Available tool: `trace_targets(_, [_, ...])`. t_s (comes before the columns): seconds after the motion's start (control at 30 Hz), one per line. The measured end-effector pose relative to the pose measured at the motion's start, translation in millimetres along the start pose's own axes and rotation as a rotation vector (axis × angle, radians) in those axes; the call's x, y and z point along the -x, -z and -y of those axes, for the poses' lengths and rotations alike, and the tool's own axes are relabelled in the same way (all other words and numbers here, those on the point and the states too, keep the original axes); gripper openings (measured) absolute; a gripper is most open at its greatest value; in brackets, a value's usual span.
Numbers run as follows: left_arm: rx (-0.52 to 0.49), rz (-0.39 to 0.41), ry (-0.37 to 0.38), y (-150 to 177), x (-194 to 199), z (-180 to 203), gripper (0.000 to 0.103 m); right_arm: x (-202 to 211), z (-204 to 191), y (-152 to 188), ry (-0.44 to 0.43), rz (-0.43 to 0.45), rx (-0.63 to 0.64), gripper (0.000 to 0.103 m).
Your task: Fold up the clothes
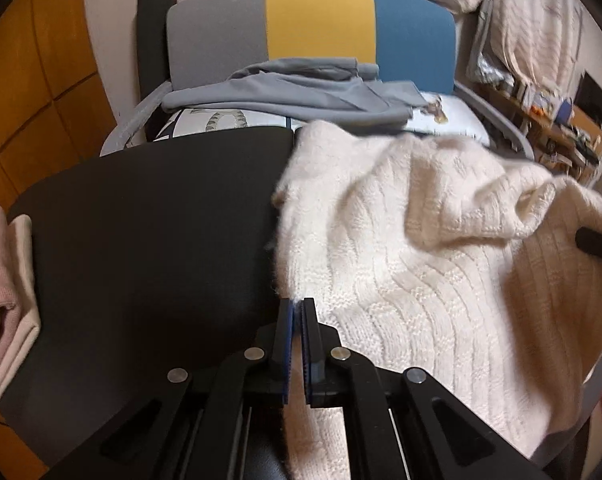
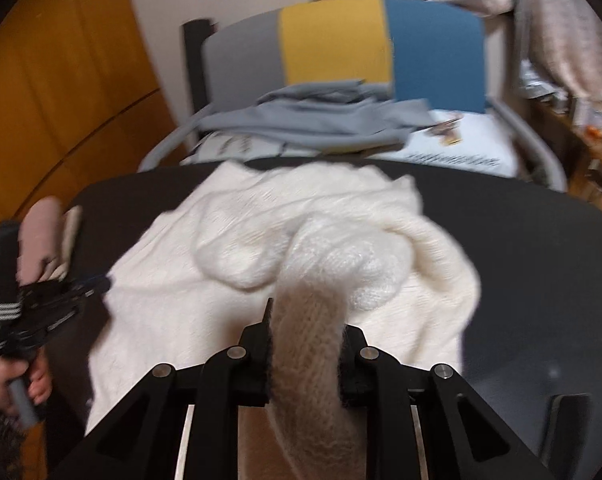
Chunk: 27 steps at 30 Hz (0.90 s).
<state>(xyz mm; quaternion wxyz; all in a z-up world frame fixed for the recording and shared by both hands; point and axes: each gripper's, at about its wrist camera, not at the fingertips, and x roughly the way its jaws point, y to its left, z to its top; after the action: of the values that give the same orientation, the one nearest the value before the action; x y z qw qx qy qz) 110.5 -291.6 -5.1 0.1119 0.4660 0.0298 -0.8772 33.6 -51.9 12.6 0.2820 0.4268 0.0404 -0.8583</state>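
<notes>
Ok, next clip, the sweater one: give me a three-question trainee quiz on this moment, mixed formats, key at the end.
1. True or false: the left gripper is shut on an edge of the cream knit sweater.
2. Multiple choice: what lies on the multicolour chair behind the black table?
A. a grey garment
B. a red towel
C. a pair of shoes
3. Fill in: the right gripper has a thick roll of the ______ pinched between its fingers.

Key
1. True.
2. A, the grey garment.
3. Sweater.
</notes>
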Motion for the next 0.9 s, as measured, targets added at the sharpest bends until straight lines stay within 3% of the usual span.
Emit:
trace_targets(0.07, [-0.006, -0.045, -0.023, 10.2, -16.6, 0.9, 0.004, -13.2, -4.3, 10.1, -0.022, -0.042, 0.014, 0.022])
trace_targets(0.17, [0.021, -0.106, 0.043, 16.5, -30.8, 0.0, 0.007, -28.0, -4.0, 24.4, -0.063, -0.103, 0.015, 0.029])
trace_targets(0.23, [0.02, -0.113, 0.055, 11.2, -29.9, -2.1, 0.007, -19.0, 8.2, 26.9, -0.084, -0.083, -0.011, 0.05])
trace_targets(0.27, [0.007, -0.096, 0.044, 3.8, -26.3, -4.3, 0.007, -10.3, 18.1, 25.2, -0.087, -0.06, -0.034, 0.052])
trace_targets(0.33, [-0.004, -0.053, 0.002, -16.9, -20.1, -12.4, 0.019, 12.1, 46.9, 19.5, -0.089, 0.018, -0.121, 0.055])
trace_targets(0.43, [0.026, -0.027, -0.009, -51.3, -23.5, -24.7, 0.019, 26.2, 87.6, 6.6, -0.043, 0.083, -0.237, 0.057])
trace_targets(0.53, [0.018, -0.039, -0.015, -90.5, -47.9, -29.3, 0.019, 13.3, 115.6, -7.9, 0.084, 0.054, -0.253, 0.057])
trace_targets(0.7, [-0.024, -0.115, -0.021, -143.6, -105.1, -30.9, 0.019, -32.7, 140.4, -29.4, 0.108, -0.04, -0.231, 0.057])
trace_targets(0.77, [0.008, -0.127, -0.001, -157.9, -118.4, -37.4, 0.019, -52.6, 143.8, -35.4, 0.111, -0.083, -0.213, 0.059])
trace_targets(0.83, [0.038, -0.125, 0.022, -165.9, -127.7, -43.6, 0.019, -63.0, 144.4, -36.1, 0.106, -0.102, -0.206, 0.069])
trace_targets(0.9, [0.051, -0.126, 0.024, -172.7, -137.6, -47.3, 0.019, -73.0, 145.2, -36.6, 0.101, -0.12, -0.2, 0.07])
